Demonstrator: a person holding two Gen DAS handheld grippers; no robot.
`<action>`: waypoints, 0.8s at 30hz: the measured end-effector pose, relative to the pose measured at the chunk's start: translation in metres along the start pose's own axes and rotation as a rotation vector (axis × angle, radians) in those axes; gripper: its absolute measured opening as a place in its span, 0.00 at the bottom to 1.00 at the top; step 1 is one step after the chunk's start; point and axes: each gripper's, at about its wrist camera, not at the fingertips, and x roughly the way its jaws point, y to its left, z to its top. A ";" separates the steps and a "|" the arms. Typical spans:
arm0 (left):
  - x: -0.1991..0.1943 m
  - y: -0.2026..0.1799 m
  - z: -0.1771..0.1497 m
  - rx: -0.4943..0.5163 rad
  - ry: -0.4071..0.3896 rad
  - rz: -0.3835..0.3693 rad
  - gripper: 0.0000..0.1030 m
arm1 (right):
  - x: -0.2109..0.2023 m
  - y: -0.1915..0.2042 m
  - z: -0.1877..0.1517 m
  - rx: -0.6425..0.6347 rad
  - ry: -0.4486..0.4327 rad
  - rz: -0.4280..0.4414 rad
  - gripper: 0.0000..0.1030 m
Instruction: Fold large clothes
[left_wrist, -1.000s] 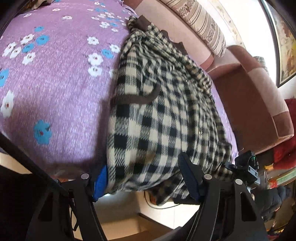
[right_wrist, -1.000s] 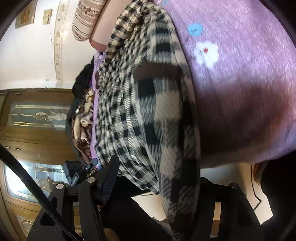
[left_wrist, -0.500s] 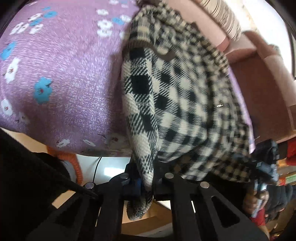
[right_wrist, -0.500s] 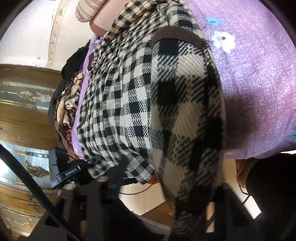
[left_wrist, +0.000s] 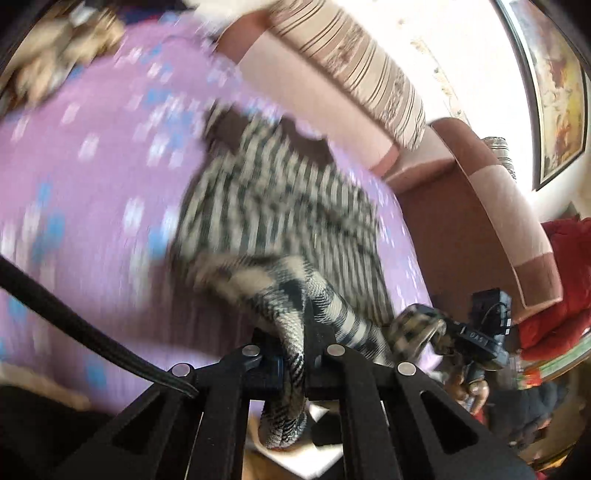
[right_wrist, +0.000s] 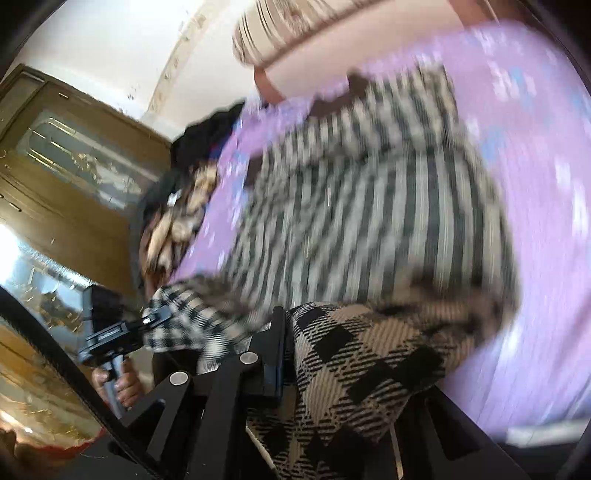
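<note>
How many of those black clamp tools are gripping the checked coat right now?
2. The left gripper pinches the checked coat at its near hem; the right gripper clamps the hem farther along.

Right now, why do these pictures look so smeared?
Left wrist view: purple flowered bedspread and black-and-cream checked wool coat streak with motion blur, only the left gripper sharp. Right wrist view: same streaking, right gripper crisp, bright glare lower left.
</note>
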 end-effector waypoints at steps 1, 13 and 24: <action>0.008 -0.006 0.023 0.015 -0.020 0.022 0.05 | -0.003 -0.001 0.021 -0.010 -0.038 -0.017 0.12; 0.152 0.054 0.194 -0.228 -0.068 0.211 0.10 | 0.031 -0.106 0.173 0.242 -0.273 -0.225 0.63; 0.136 0.073 0.239 -0.396 -0.200 -0.008 0.72 | 0.030 -0.132 0.187 0.330 -0.300 -0.269 0.69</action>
